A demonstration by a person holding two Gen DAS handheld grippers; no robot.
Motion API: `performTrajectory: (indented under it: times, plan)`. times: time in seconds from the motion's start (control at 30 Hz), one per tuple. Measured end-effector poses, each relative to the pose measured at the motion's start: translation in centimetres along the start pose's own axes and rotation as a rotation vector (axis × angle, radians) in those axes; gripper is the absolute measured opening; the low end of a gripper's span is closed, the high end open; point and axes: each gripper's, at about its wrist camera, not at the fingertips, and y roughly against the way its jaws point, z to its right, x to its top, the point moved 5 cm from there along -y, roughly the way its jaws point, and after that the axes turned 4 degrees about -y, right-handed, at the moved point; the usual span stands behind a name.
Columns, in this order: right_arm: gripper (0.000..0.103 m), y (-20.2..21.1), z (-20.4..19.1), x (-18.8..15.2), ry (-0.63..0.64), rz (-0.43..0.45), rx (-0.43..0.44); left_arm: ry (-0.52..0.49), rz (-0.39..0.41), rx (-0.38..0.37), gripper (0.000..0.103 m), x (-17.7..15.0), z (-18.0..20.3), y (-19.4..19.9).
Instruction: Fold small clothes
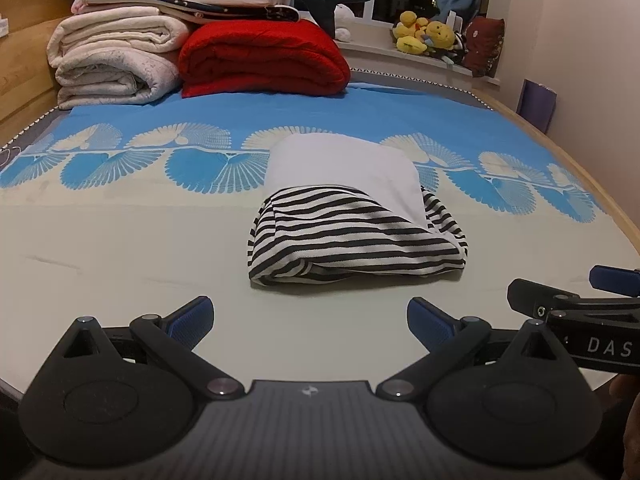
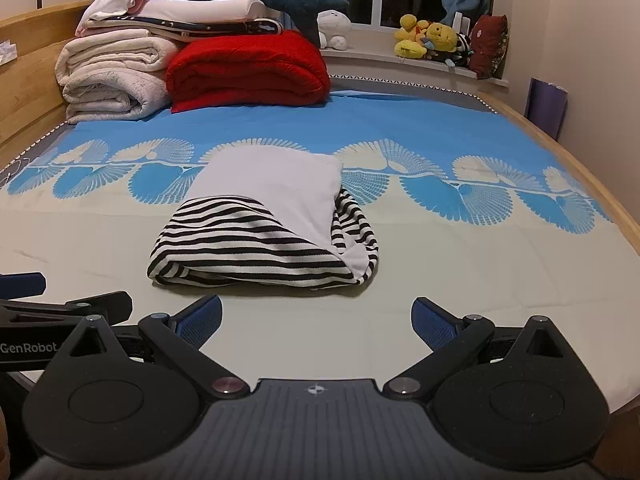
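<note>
A soft knit garment (image 1: 352,236), black-and-white striped with a plain white panel, lies folded into a rounded bundle on the bed sheet (image 1: 120,248). Its long axis runs left to right. The left gripper (image 1: 310,318) and right gripper (image 2: 316,316) are both spread wide and empty, just short of it.

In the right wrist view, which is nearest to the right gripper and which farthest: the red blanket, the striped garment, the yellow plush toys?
From the right gripper:
1. Striped garment, folded just ahead, slightly left.
2. Red blanket, at the bed's far end, left of centre.
3. Yellow plush toys, on the windowsill beyond the bed, to the right.

Striped garment (image 1: 352,236) folded, flat on bed, w/ white panel.
</note>
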Motion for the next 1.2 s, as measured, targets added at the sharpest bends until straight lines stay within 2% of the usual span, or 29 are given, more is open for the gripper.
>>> performTrajectory:
  times: [1.2]
  plan:
    - [0.1, 0.03, 0.25, -0.23, -0.01, -0.017, 0.025, 0.015, -0.018, -0.01, 0.103, -0.41, 0.16, -0.3]
